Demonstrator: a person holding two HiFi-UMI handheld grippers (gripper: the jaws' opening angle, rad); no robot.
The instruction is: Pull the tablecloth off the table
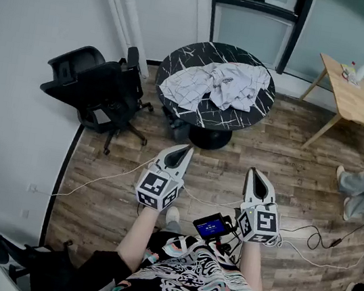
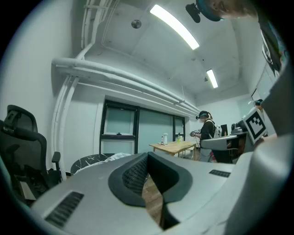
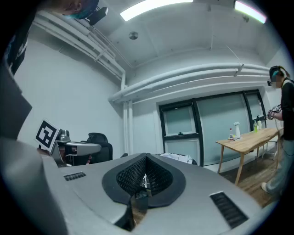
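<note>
On the table (image 1: 182, 58), round, black stone-look top veined in white, on one thick dark pedestal: cloth (image 1: 215, 85), pale with a fine check, soft and rumpled. Bunched in a loose heap over the middle and left of the top, reaching the rim at the left. Not yet pulled off.

Short of the table, over the floor (image 1: 296, 159) of brown wood-grain planks: left gripper (image 1: 185, 149) and right gripper (image 1: 253, 172), smooth pale grey shells tapering to points, each with a marker cube (image 1: 154, 188) at its back. Both aimed toward the table, well apart from it and from the cloth. Jaws of both pressed together, the ribbed black pads (image 2: 133, 176) holding nothing.

Just left of the table: chair (image 1: 99, 87), black, padded, on a wheeled star base.

Right of the table, well apart: desk (image 1: 360, 101), light wood, rectangular, on splayed legs, bearing a white spray bottle (image 1: 363, 67) and a few bits too small to tell.

Behind the table: windows (image 1: 249, 25), frosted glass in dark frames.

Between table and grippers: thin white cable (image 1: 94, 182) trailing across the planks.
</note>
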